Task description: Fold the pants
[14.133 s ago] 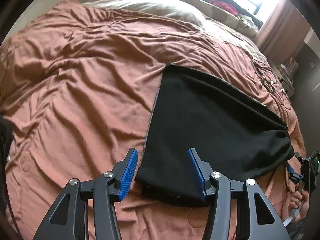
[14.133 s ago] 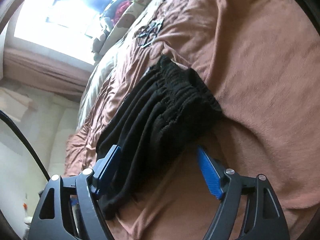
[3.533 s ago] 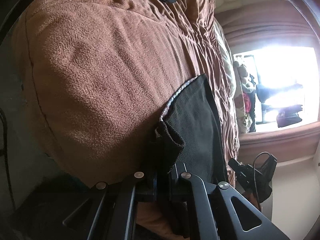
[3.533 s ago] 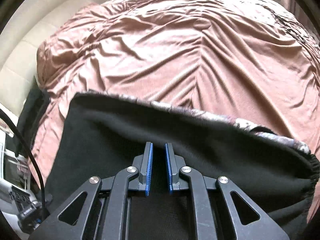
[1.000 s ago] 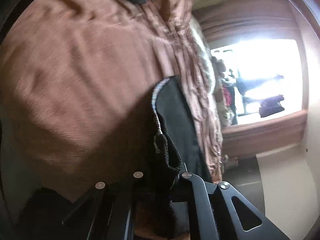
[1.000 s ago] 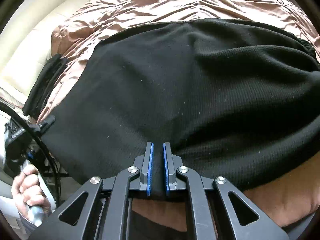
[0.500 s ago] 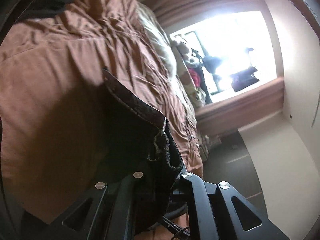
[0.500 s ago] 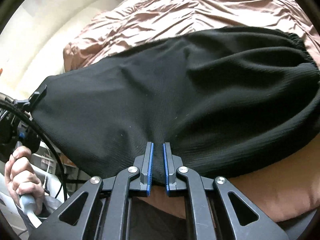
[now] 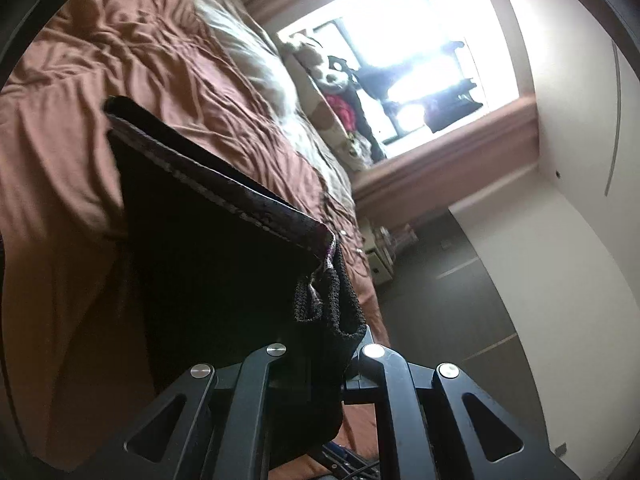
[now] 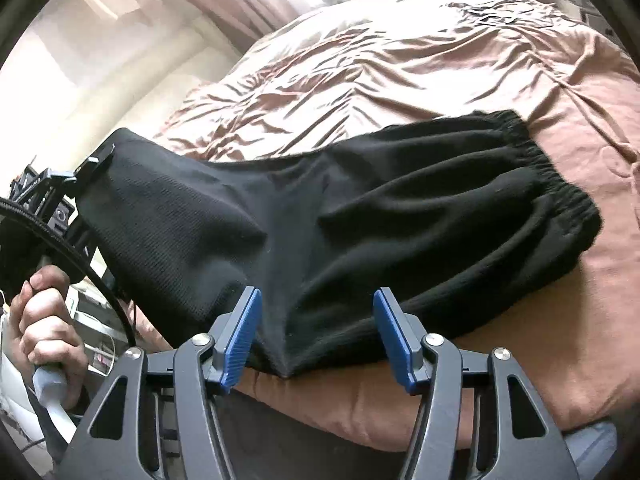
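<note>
Left wrist view: left gripper [image 9: 320, 364] clamped tight on a bunched corner of the black pants [image 9: 208, 264]; blue pads hidden by cloth. Fabric lifts off the bed in a taut sheet, its patterned hem edge running diagonally away over the brown bedspread [image 9: 132, 80]. Pale pillow [image 9: 248, 60] and soft toys [image 9: 332, 72] along the bed's far edge, under a bright window [image 9: 416, 44].

Right wrist view: right gripper [image 10: 316, 336] with jaws opening, blue pads apart; a fold of the pants lies between them, pads not pressing it. Pants' elastic waistband [image 10: 560, 184] rests near the bed's right edge; the other end is raised at left, pinched by the left gripper, a hand [image 10: 44, 316] on its handle.
</note>
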Motion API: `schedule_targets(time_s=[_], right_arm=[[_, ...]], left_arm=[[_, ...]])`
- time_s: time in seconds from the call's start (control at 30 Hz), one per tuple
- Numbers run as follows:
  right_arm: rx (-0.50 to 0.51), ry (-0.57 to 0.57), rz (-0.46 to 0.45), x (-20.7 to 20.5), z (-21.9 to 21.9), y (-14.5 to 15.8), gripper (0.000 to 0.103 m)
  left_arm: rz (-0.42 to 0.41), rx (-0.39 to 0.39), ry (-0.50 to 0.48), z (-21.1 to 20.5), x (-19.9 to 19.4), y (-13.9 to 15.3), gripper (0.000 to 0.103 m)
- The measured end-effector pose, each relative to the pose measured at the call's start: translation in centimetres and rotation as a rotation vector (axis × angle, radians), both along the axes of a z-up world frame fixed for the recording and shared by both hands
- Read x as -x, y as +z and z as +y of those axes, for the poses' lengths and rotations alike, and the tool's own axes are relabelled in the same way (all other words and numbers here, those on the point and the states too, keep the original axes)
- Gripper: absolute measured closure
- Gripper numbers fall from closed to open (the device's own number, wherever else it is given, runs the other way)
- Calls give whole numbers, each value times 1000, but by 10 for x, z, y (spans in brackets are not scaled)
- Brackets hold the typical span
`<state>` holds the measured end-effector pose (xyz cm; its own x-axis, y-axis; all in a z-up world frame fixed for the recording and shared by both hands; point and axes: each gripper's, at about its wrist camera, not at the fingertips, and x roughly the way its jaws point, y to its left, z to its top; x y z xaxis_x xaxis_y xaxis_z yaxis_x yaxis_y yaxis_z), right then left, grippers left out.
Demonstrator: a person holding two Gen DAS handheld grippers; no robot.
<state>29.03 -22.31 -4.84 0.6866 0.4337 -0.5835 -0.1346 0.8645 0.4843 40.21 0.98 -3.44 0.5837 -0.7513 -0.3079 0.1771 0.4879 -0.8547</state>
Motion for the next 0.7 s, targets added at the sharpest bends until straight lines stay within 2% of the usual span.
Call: schedule_targets(time_s=[0.3, 0.7], right_arm=[[-57, -71, -26, 31, -48, 2, 46], [-100, -163, -11, 65, -94, -5, 46]], left_arm=[[6, -44, -115, -73, -12, 4, 94], [104, -87, -270, -164, -14, -41, 94]])
